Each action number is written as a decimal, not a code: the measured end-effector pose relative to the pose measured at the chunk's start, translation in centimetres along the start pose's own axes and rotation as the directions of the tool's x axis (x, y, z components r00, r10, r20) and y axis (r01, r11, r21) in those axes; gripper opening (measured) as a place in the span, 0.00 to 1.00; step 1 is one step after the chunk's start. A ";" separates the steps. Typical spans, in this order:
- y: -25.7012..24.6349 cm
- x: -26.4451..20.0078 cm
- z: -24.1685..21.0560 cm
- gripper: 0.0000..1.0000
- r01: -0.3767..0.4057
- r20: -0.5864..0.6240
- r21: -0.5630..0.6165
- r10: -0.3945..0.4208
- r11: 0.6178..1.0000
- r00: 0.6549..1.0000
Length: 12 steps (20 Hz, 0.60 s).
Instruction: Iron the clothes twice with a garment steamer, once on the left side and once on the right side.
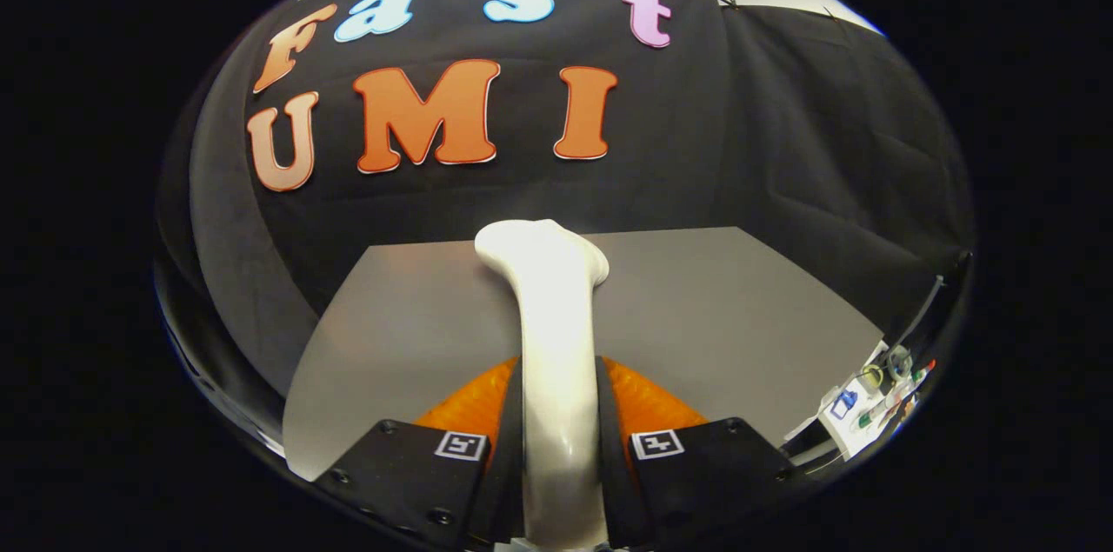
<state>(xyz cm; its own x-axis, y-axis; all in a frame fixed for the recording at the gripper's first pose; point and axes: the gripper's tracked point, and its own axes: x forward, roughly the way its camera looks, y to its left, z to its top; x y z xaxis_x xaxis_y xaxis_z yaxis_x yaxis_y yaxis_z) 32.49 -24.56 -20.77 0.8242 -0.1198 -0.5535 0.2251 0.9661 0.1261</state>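
Grey tabletop (pixel 417 317) against black cloth, your tool (pixel 559 448) clamped on the garment steamer (pixel 556 343).

Your tool's two fingers (pixel 513 448) press the steamer's white handle from both sides at lower centre; its flared head reaches up past them over the middle of the tabletop. You can't see the handle's base, cut off at the bottom. Small clutter (pixel 869 400) at lower right is too tiny to identify.
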 end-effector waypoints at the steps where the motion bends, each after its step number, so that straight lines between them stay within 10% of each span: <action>1: -0.4 -0.7 0.1 0.42 0.013 0.002 0.003 -0.013 1.000 1.000; 12: -0.6 -8.2 -2.2 0.42 0.049 0.159 -0.050 -0.041 0.998 0.987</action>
<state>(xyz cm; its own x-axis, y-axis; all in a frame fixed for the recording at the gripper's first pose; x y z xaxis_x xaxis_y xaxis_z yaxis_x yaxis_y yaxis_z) 24.45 -23.62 -18.10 0.8863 -0.1937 -0.4206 0.2389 0.9694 0.0570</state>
